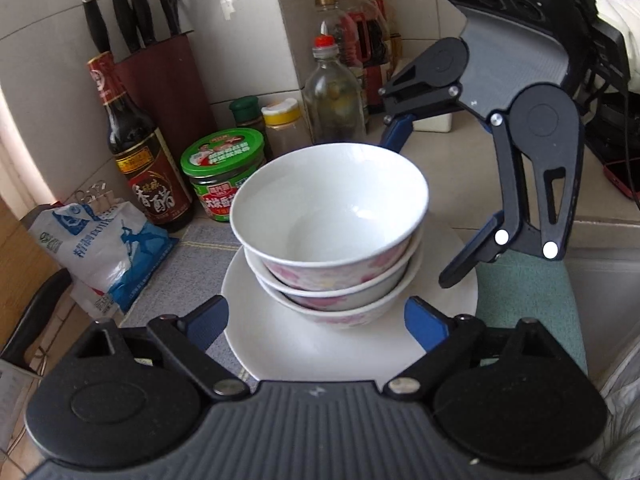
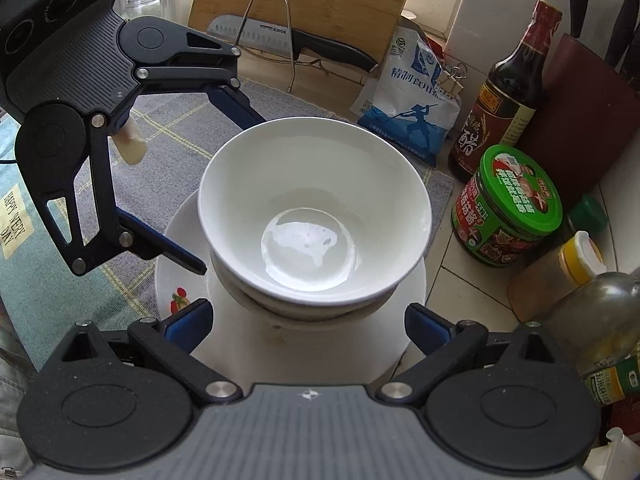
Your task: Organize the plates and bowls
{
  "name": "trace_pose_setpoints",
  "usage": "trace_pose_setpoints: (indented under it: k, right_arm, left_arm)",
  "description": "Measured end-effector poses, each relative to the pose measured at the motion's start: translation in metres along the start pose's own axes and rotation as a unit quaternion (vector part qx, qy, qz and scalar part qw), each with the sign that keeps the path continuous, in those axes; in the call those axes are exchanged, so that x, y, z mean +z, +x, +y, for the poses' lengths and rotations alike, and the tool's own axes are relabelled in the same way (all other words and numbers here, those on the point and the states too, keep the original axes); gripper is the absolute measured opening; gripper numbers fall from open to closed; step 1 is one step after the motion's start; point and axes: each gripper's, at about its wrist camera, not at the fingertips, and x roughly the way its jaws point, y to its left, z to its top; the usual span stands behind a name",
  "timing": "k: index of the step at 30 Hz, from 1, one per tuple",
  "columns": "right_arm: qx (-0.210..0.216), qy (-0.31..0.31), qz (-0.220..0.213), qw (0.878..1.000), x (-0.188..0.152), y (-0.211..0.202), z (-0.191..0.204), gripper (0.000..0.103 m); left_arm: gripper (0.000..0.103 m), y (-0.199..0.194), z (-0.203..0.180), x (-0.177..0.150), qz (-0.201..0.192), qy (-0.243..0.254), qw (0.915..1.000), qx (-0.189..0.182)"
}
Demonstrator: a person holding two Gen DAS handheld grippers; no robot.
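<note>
Green-lidded jar (image 2: pixel 507 209) and vinegar bottle (image 2: pixel 505 92) beside bowls (image 2: pixel 312 216)

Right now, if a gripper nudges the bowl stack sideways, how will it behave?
The bowl stack sits three high and leans slightly, so it would probably tip or shift. The glazed plate under it looks slick, so sliding is likely. It looks ceramic, hence rigid and chippable.

Stacked bowls (image 2: pixel 314 216) on white plate (image 2: pixel 340 352), fingers (image 2: pixel 188 322) spread

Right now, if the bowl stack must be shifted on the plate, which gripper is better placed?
Probably the right gripper: it is open, with the bowl stack centred ahead. The left gripper sees it slightly off-centre.
</note>
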Motion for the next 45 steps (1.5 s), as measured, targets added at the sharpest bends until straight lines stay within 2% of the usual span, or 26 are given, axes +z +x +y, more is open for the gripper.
trace_pose_setpoints:
  k: [3,6,9,11,14,17,23,27,32,36,45]
  right_arm:
    - [-0.023,0.013,-0.001,1.000,-0.002,-0.013,0.003,0.103]
    - [-0.039,0.045,0.003,0.998,0.001,-0.025,0.002,0.103]
    - [-0.062,0.089,-0.004,0.994,0.006,-0.040,0.003,0.103]
    - [-0.093,0.114,-0.009,0.989,0.008,-0.048,0.008,0.103]
    - [-0.156,0.168,-0.019,0.973,0.008,-0.057,0.020,0.103]
    - [-0.178,0.247,-0.026,0.952,0.002,-0.064,0.034,0.103]
    - [-0.230,0.329,-0.036,0.915,-0.008,-0.081,0.075,0.103]
    - [-0.249,0.372,-0.052,0.893,-0.014,-0.100,0.094,0.103]
    - [-0.278,0.383,-0.062,0.879,-0.014,-0.115,0.117,0.103]
    - [-0.291,0.385,-0.069,0.873,-0.013,-0.122,0.128,0.103]
    - [-0.289,0.383,-0.076,0.874,-0.008,-0.125,0.137,0.103]
  left_arm:
    - [0.100,-0.018,-0.008,-0.003,-0.016,-0.030,0.9976,0.060]
    - [0.102,-0.036,-0.017,-0.002,-0.035,-0.057,0.9888,0.133]
    - [0.102,-0.053,-0.022,0.003,-0.046,-0.102,0.9788,0.171]
    - [0.102,-0.065,-0.027,0.006,-0.050,-0.134,0.9707,0.193]
    - [0.102,-0.076,-0.034,0.008,-0.051,-0.187,0.9602,0.201]
    - [0.102,-0.084,-0.041,0.007,-0.045,-0.233,0.9500,0.203]
    - [0.102,-0.102,-0.056,0.004,-0.003,-0.263,0.9338,0.243]
    - [0.102,-0.118,-0.057,0.001,-0.006,-0.274,0.9347,0.226]
    - [0.102,-0.136,-0.059,0.001,-0.018,-0.273,0.9377,0.214]
    - [0.102,-0.145,-0.060,0.001,-0.023,-0.269,0.9389,0.214]
    - [0.102,-0.155,-0.058,-0.004,-0.021,-0.281,0.9344,0.217]
